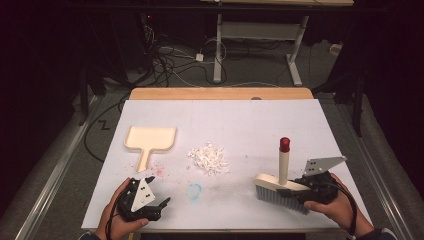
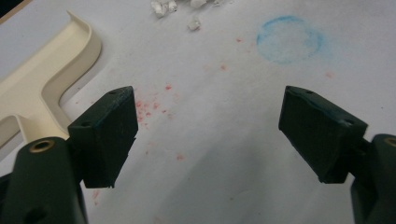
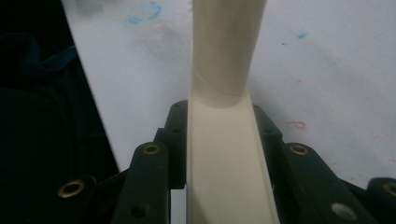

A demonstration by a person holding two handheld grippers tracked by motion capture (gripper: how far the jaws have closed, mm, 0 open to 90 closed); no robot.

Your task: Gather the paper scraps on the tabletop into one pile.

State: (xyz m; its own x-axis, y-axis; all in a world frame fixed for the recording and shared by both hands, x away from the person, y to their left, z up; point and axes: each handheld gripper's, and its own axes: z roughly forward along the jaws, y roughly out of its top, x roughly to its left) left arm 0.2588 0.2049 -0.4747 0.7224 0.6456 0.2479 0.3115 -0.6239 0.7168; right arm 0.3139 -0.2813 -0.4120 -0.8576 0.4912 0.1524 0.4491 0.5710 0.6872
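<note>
Right gripper (image 1: 295,190): fingers clamped on the brush (image 1: 281,187), right of the crumb pile (image 1: 209,159). Left gripper (image 1: 161,206): fingers wide apart, holding nothing, below the dustpan (image 1: 149,140).

Dustpan (image 2: 44,79): cut off by the left edge in the left gripper view; handle end hidden behind the left tool's (image 2: 205,135) jaw.
Brush (image 3: 224,116): in the right gripper view its bristles and red cap lie outside the frame.
White scraps (image 2: 163,6): above the dustpan, cropped by the top edge.
</note>
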